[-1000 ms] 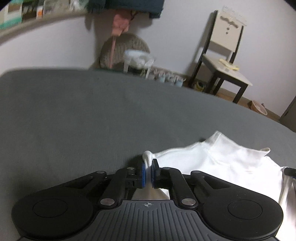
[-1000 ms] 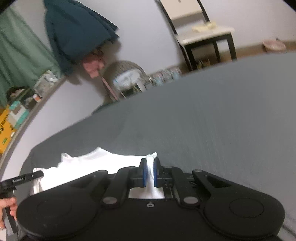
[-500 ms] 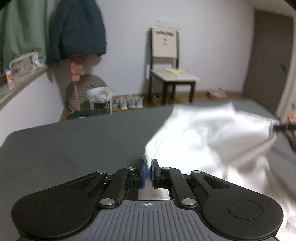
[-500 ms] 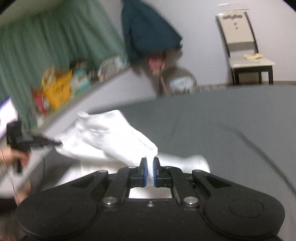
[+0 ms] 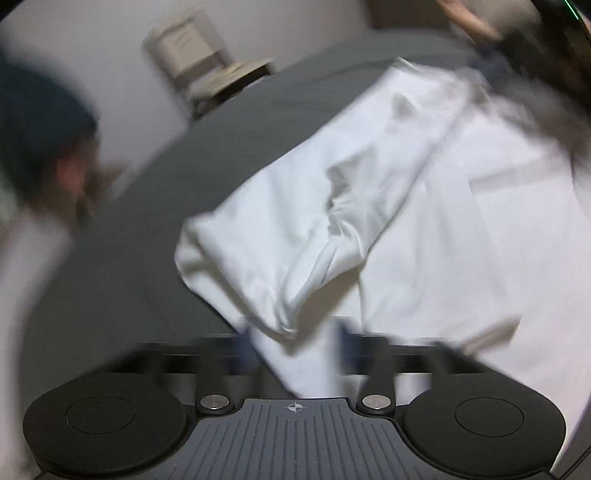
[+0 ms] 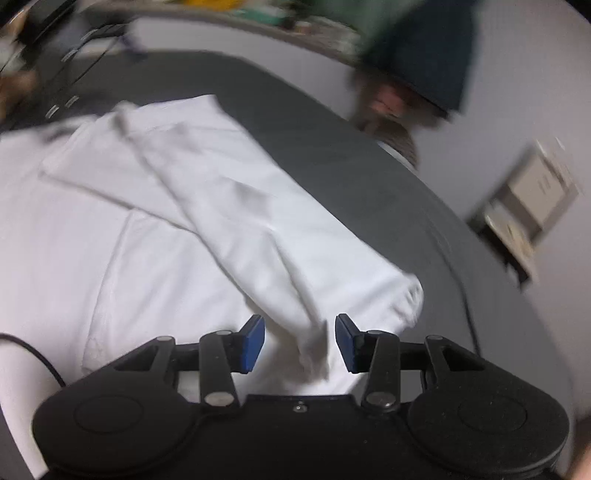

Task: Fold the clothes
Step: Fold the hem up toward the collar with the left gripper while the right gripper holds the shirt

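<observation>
We see the white garment spread on the grey bed, a folded-over flap lying across its body. Our left tongs are opening wide; cloth lies between the blurred pads, but they do not press it. Our right tongs are also opening, a ridge of the flap between the blue pads, loose. Only the right view shows the cluttered shelf; both show a blurred chair.
</observation>
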Motion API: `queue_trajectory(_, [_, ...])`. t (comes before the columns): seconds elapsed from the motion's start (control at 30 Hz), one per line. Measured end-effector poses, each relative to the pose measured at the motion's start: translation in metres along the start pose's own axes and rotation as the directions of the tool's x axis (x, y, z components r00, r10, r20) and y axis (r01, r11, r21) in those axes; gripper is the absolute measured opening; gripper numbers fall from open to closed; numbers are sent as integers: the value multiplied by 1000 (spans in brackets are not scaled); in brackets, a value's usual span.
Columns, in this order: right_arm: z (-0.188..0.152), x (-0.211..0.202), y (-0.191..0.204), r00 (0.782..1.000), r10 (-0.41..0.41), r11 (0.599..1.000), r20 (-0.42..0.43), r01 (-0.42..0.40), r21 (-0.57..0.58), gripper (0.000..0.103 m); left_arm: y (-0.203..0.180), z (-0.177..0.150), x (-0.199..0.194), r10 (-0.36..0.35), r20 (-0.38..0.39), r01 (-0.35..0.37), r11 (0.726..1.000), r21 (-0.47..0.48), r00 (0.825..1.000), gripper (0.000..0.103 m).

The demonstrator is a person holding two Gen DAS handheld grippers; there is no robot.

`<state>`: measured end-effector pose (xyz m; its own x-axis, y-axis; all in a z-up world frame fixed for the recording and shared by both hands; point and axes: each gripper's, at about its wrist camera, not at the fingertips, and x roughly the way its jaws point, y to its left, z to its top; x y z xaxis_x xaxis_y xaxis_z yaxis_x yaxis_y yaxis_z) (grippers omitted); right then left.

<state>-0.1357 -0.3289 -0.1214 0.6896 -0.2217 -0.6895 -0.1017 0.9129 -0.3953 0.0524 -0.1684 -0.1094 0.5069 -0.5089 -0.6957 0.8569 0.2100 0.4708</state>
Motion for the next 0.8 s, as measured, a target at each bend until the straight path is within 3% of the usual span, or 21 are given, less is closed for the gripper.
queue_trajectory(0.07, [10, 4, 0, 999, 35, 998, 3, -35, -52, 42, -6, 7, -8, 64, 62, -68, 995, 71, 996, 101])
queue_trajectory(0.13, [22, 13, -6, 994, 105, 992, -30, -107, -62, 50, -6, 14, -10, 48, 73, -55, 994, 97, 996, 101])
queue_trajectory(0.23, [32, 31, -18, 973, 206, 975, -103, -213, -65, 53, -3, 24, -2, -33, 82, 19, 986, 168, 996, 101])
queue_trajectory(0.33, [37, 49, -39, 949, 287, 958, -133, -284, 41, 53, -5, 32, 2, -113, 62, 93, 960, 265, 992, 101])
queue_trajectory(0.43, [38, 67, -57, 917, 378, 916, -128, -350, 196, 50, -5, 37, 12, -173, 13, 161, 939, 304, 985, 93])
queue_trajectory(0.47, [38, 72, -62, 904, 410, 894, -119, -373, 248, 46, -6, 38, 16, -187, 0, 178, 938, 299, 982, 78])
queue_trajectory(0.5, [37, 77, -67, 891, 441, 869, -107, -394, 298, 31, -5, 39, 20, -199, -14, 195, 938, 287, 980, 61])
queue_trajectory(0.53, [36, 81, -72, 877, 471, 841, -94, -414, 347, 10, -3, 42, 25, -216, -28, 215, 940, 264, 976, 53])
queue_trajectory(0.57, [34, 80, -73, 871, 485, 826, -77, -427, 368, 4, 0, 44, 29, -244, -43, 247, 940, 236, 969, 40])
queue_trajectory(0.6, [32, 72, -71, 876, 481, 828, -43, -438, 349, 4, 1, 46, 33, -271, -54, 277, 936, 217, 961, 25])
queue_trajectory(0.67, [26, 51, -65, 888, 458, 848, 30, -447, 286, 4, 1, 45, 29, -266, -28, 265, 939, 220, 964, 5])
queue_trajectory(0.73, [17, 23, -52, 896, 435, 876, 89, -444, 187, 4, 1, 42, 22, -245, 14, 236, 944, 231, 969, 5])
queue_trajectory(0.8, [6, 0, -29, 896, 437, 897, 81, -441, 29, 4, 2, 40, 13, -224, 61, 205, 951, 233, 973, 5])
